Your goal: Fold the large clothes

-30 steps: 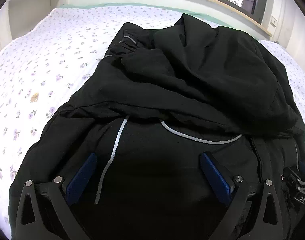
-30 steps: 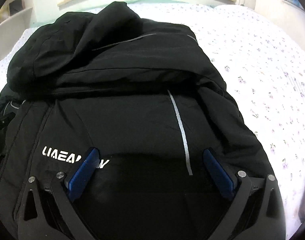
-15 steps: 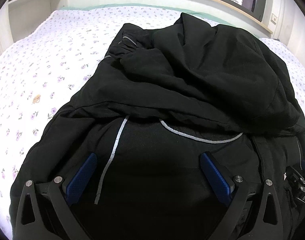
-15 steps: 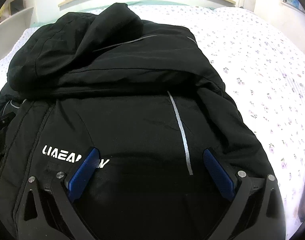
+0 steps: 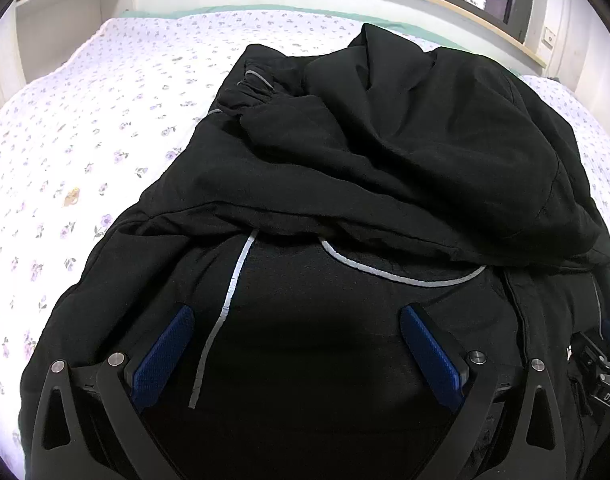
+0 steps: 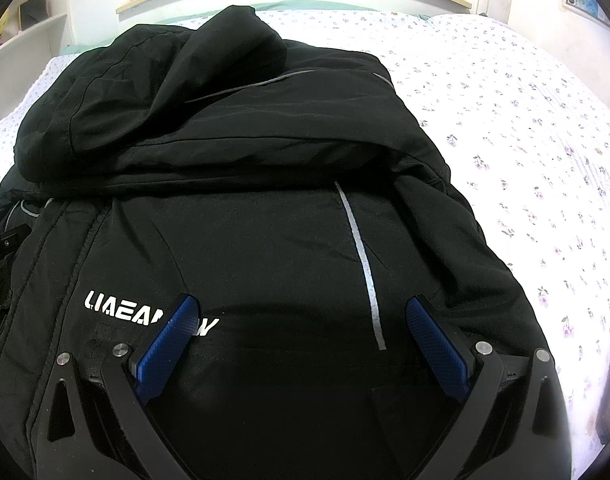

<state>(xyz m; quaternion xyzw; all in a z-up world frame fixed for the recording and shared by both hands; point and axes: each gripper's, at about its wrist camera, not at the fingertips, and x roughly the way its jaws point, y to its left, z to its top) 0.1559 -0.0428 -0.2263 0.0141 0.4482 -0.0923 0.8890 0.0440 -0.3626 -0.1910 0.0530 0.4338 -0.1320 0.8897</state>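
On the white quilted bedspread with small purple flowers [image 5: 85, 168], the bulky black padded jacket [image 5: 385, 184] lies bundled, barely changed over the last second, so folding looks stalled, while left gripper [image 5: 297, 356] and right gripper [image 6: 301, 340] hover spread, empty, over its near hem.

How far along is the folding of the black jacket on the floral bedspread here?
Partly done: the black padded jacket lies on the floral bedspread with its sleeves and hood already folded over the body. In hand: nothing; the left claw and right claw are open over the near part. Left: the final lengthwise fold.
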